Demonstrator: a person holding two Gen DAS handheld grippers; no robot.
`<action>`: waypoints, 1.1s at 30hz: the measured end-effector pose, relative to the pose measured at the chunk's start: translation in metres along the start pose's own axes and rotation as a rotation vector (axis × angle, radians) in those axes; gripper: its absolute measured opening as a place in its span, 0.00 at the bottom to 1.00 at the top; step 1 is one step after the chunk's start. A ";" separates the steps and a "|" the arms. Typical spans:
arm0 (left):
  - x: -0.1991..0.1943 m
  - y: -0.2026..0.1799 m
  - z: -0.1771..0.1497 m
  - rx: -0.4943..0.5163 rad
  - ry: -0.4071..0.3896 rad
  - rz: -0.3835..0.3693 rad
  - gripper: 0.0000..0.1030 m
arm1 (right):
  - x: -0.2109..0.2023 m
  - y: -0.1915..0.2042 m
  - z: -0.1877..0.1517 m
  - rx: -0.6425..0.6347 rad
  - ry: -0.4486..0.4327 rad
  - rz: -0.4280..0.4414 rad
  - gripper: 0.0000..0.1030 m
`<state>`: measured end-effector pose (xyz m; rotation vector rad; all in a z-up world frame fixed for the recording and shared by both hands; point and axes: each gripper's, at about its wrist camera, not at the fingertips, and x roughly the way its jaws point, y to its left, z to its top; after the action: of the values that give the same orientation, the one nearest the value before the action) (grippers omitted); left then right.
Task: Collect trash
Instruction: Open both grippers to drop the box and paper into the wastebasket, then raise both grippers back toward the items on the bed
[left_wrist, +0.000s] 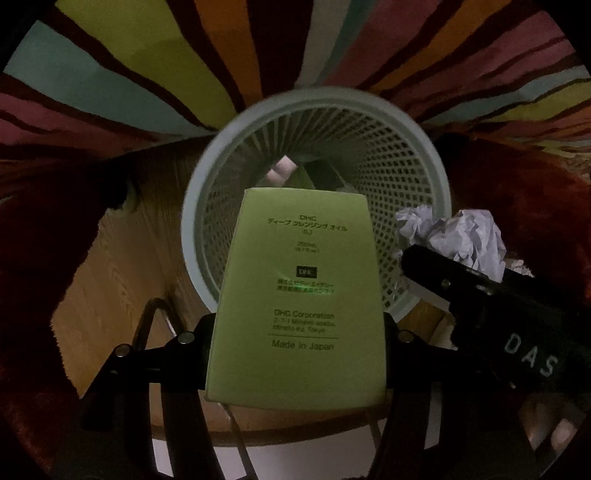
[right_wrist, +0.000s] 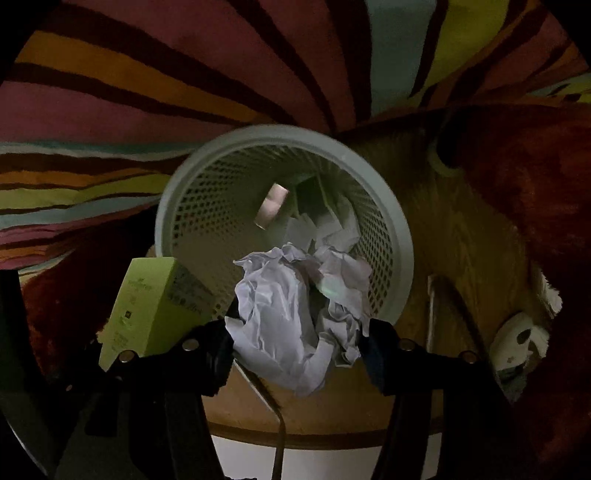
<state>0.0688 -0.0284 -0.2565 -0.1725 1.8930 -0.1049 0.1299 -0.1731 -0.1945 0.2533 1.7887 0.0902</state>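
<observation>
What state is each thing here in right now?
Green box: clamped in left tool, above the basket.
Crumpled paper: pinched in right tool, at the basket's rim.
Mesh basket: upright, open, scraps already inside.
Striped rug: flat on the floor.

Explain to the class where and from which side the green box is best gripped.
Grip the green box across its two narrow side faces near the lower end, coming from above, as the left gripper does: those faces are flat and parallel, leaving the far end free over the basket.
</observation>
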 end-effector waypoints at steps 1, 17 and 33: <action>0.004 -0.001 0.000 0.001 0.013 0.001 0.58 | 0.002 0.000 0.000 -0.001 0.005 -0.002 0.54; 0.020 0.006 0.001 -0.041 0.037 0.001 0.84 | 0.014 -0.009 0.006 0.052 0.013 -0.027 0.89; -0.017 0.008 -0.015 -0.056 -0.092 -0.043 0.84 | -0.021 -0.018 -0.010 0.050 -0.105 0.015 0.90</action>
<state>0.0594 -0.0180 -0.2367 -0.2519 1.8021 -0.0717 0.1226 -0.1941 -0.1760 0.3019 1.6865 0.0427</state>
